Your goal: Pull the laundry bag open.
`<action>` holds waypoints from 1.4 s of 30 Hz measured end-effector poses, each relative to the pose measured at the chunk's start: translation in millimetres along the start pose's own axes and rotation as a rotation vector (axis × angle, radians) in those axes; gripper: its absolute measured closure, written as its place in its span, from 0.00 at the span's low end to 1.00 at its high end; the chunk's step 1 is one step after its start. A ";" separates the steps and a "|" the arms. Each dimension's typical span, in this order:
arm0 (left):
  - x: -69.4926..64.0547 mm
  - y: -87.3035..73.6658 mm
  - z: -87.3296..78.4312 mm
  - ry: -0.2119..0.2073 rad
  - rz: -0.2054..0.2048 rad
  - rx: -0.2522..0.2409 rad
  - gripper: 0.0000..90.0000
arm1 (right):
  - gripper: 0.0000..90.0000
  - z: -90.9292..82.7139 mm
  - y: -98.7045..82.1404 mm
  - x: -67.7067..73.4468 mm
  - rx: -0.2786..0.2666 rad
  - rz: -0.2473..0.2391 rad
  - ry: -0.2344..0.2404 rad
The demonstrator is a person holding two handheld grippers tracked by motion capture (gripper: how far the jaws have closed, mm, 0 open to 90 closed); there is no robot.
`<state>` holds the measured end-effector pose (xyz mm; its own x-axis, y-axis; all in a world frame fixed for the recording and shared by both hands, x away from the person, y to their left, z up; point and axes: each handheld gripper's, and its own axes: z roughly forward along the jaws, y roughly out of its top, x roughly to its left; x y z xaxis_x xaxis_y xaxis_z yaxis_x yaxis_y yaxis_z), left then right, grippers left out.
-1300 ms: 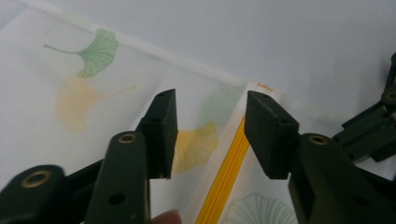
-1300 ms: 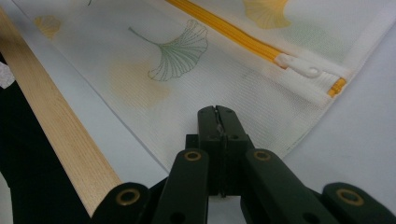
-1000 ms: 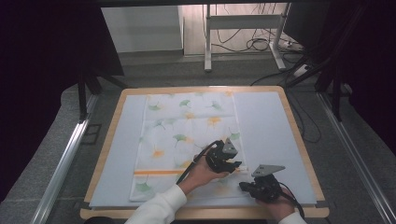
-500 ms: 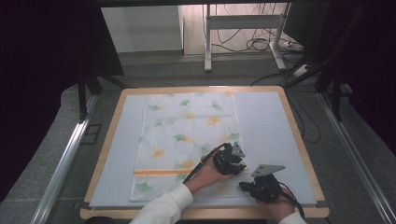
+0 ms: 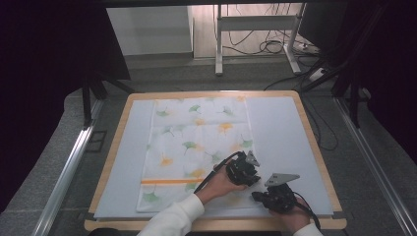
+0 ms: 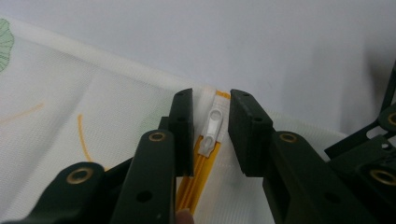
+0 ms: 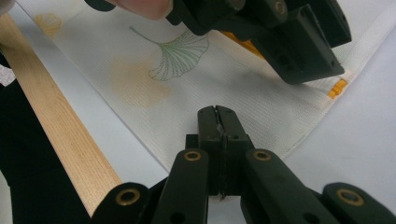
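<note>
One white mesh pouch (image 5: pixel 196 147), printed with ginkgo leaves, is laid flat on the pale mat (image 5: pixel 285 132) of a wooden-rimmed table (image 5: pixel 314 147). Its white zipper pull (image 6: pixel 212 126) on orange tape is straddled, untouched, by the closing left gripper (image 6: pixel 211 133). The right gripper (image 7: pixel 218 122) is seen pinched on the pouch's edge.

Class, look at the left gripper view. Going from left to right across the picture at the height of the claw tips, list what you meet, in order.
Leaf-print fabric → left black jaw of the left claw → white zipper pull on the orange zipper → right black jaw → pale table surface.
</note>
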<state>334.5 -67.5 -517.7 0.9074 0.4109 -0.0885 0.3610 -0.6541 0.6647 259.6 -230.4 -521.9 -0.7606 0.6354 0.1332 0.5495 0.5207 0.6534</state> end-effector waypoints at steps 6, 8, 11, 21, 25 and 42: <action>3.7 -1.1 0.5 -0.012 -0.019 0.006 0.93 | 0.99 0.0 -0.1 0.1 0.000 0.000 0.000; 3.3 -1.2 0.7 -0.009 -0.019 0.005 0.93 | 0.99 0.0 -0.1 0.0 0.000 0.000 0.000; 0.1 -0.7 0.5 0.005 -0.003 0.012 0.94 | 0.99 0.1 0.0 -0.1 0.001 0.001 0.002; -7.0 -2.2 -1.8 0.032 0.045 0.009 1.00 | 0.99 0.0 0.1 -0.1 0.001 0.000 0.003; -4.5 -2.5 -1.8 0.012 0.025 0.002 1.00 | 0.99 -0.3 0.6 -0.8 0.004 0.003 0.006; -3.6 -2.6 -2.1 0.011 0.008 0.008 1.00 | 1.00 2.4 7.0 -24.9 -0.021 0.097 -0.036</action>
<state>329.8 -65.9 -517.5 0.9079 0.4124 -0.0745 0.3551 -0.6625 0.6596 283.2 -241.1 -522.4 -0.6910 0.7027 0.1696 0.6120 0.4438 0.6546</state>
